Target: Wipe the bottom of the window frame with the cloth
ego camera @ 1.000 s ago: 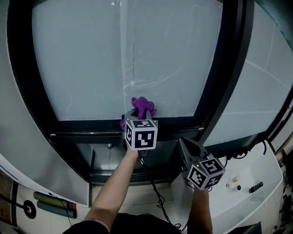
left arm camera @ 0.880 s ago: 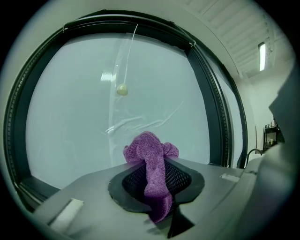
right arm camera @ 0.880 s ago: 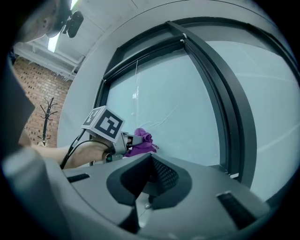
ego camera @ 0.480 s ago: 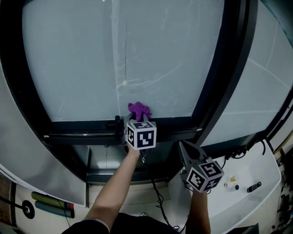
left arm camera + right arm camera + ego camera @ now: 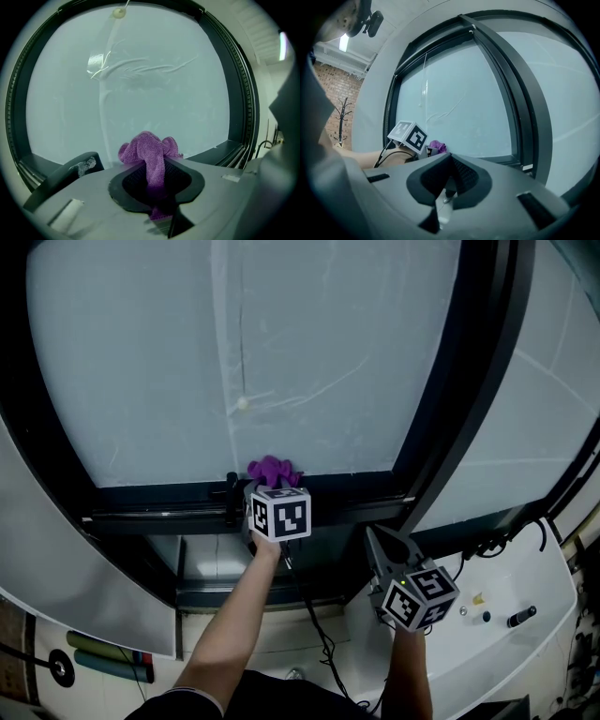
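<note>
Right now the purple cloth (image 5: 270, 470) sits where the glass meets the bottom rail of the window frame (image 5: 159, 507), roughly midway along that rail. The left gripper (image 5: 267, 486) has its jaws clamped on the cloth. In the left gripper view the fabric runs down between the pads and bunches out past the tips into a loose tuft (image 5: 149, 149) facing the pane. Whether the tuft actually presses on the rail cannot be settled from these views, though it looks to be at or just above it.

The rail's long axis runs left to right across the head view, so any wiping stroke would have to travel sideways along it and not toward the glass. A small black fitting (image 5: 231, 495) stands on the rail just left of the cloth and could snag a leftward pass. To the right, bare rail continues up to the foot of the dark upright post (image 5: 459, 399).

The right gripper (image 5: 382, 547) hangs lower and well apart to the right, its jaws together with nothing between them (image 5: 446, 183). The left hand is plainly the nearer one for the work
</note>
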`<state>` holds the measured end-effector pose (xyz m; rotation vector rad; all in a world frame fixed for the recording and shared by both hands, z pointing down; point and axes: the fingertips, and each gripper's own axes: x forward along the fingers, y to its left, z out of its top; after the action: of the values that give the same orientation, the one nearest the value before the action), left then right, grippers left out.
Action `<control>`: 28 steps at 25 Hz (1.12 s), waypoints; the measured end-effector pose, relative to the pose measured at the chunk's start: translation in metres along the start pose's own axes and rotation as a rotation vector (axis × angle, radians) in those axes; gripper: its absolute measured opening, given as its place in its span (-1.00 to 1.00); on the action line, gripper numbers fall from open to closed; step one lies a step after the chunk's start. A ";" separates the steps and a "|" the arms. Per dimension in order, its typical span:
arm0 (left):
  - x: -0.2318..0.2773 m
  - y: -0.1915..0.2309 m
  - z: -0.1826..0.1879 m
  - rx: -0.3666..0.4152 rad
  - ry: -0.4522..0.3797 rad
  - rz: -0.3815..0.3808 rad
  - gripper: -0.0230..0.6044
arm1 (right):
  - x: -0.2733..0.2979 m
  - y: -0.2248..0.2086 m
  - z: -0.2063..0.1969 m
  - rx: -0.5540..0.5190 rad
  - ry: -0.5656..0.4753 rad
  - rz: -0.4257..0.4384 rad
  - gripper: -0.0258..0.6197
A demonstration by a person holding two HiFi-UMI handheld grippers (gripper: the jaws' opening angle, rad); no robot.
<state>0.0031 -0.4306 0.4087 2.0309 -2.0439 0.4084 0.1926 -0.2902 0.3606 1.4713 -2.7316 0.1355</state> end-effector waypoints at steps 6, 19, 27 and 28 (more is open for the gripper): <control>0.004 -0.008 0.000 0.007 0.015 -0.015 -0.66 | 0.001 -0.005 0.001 0.004 -0.002 -0.004 -0.88; 0.011 -0.064 0.008 0.035 0.038 -0.118 -0.66 | -0.019 -0.029 0.000 -0.004 0.010 -0.068 -0.88; 0.019 -0.113 0.011 0.066 0.051 -0.193 -0.66 | -0.038 -0.051 0.004 -0.018 0.015 -0.136 -0.88; 0.020 -0.119 0.011 0.070 0.053 -0.199 -0.66 | -0.042 -0.054 0.005 -0.018 0.015 -0.145 -0.87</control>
<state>0.1224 -0.4531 0.4091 2.2137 -1.7988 0.4953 0.2602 -0.2854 0.3559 1.6488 -2.5962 0.1167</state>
